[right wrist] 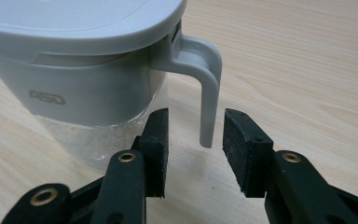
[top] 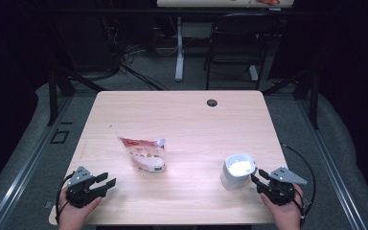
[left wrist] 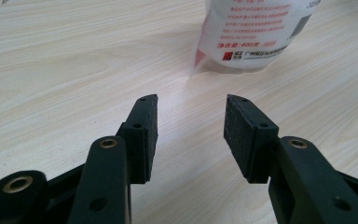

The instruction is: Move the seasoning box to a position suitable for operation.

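Note:
A white and red spouted pouch lies flat near the middle of the wooden table; its bottom edge with red print shows in the left gripper view. My left gripper is open at the table's front left, a short way from the pouch, nothing between its pads. At the front right stands a white lidded jug with a clear lower part. My right gripper is open, its pads on either side of the tip of the jug's handle, not touching it.
A small round grommet sits near the table's far edge. Beyond the table stand a black chair and a white desk leg. The person's hands hold the grippers at the near edge.

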`<state>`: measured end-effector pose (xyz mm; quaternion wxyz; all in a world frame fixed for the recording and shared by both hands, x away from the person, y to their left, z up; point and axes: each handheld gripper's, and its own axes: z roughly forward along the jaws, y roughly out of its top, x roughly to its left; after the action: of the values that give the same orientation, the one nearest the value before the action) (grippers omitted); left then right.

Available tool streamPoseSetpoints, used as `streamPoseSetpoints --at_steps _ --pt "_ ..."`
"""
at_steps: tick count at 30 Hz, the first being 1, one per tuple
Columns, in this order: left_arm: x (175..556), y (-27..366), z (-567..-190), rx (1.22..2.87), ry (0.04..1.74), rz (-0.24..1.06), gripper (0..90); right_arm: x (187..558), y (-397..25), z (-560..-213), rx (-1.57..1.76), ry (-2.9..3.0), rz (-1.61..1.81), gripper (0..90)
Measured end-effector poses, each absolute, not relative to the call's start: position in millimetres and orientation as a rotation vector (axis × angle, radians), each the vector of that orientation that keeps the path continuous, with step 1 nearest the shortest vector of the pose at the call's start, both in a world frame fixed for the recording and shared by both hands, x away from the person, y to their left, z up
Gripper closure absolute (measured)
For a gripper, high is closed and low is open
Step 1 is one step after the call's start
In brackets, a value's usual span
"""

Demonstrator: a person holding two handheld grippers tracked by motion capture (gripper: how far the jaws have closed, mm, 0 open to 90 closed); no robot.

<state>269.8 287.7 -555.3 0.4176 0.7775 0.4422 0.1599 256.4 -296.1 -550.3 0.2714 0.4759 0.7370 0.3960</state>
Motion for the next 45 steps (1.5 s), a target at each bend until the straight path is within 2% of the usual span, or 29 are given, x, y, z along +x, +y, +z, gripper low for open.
streamPoseSetpoints --at_steps 10,17,37,45 --pt "268.9 289.4 -555.4 1.948 1.108 0.402 56.2 274.2 -289.5 -552.9 1.288 1.97 1.075 67.4" --pt "272.5 288.4 -557.9 1.955 1.118 0.4 56.9 280.8 -291.5 -553.3 1.306 1.963 1.066 77.9" --pt "273.2 282.1 -556.7 1.958 1.094 0.406 58.1 284.0 -275.0 -549.9 1.361 1.92 0.997 81.7" --pt "276.5 268.6 -557.4 1.943 1.08 0.364 59.1 286.9 -259.9 -549.6 1.344 1.912 0.996 81.7"
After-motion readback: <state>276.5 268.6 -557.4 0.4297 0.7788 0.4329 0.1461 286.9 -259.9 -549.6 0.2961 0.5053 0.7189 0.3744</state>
